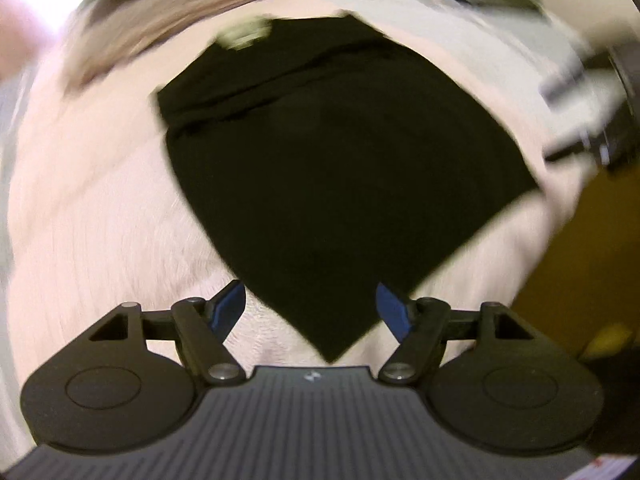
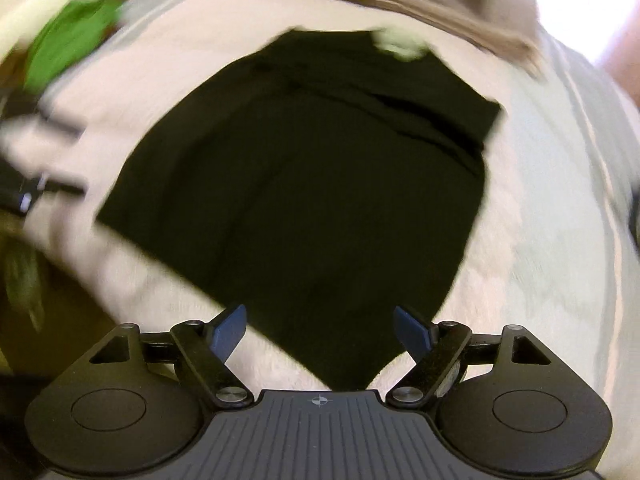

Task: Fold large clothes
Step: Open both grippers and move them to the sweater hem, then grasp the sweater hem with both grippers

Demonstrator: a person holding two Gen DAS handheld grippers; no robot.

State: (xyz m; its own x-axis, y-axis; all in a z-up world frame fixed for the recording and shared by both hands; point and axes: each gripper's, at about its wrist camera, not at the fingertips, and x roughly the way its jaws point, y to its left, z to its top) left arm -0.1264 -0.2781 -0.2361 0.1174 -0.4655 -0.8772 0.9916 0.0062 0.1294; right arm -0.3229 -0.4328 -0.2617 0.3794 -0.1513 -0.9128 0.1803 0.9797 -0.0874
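A black garment [image 1: 340, 168] lies flat on a pale pink cover [image 1: 100, 240], folded into a rough square with a crease band near its far edge. My left gripper [image 1: 310, 308] hangs above the garment's near corner, its blue pads wide apart and nothing pressed between them. In the right wrist view the same black garment [image 2: 312, 184] fills the middle. My right gripper [image 2: 318, 330] stands open over another near corner of it, with its blue pads apart and not touching the cloth. Both views are motion-blurred.
A folded tan cloth [image 1: 168, 28] lies beyond the garment, also visible as a tan cloth [image 2: 420, 4] at the top. A green blurred object [image 2: 68, 48] is at the upper left. Yellow-brown floor [image 1: 592, 264] shows past the cover's right edge.
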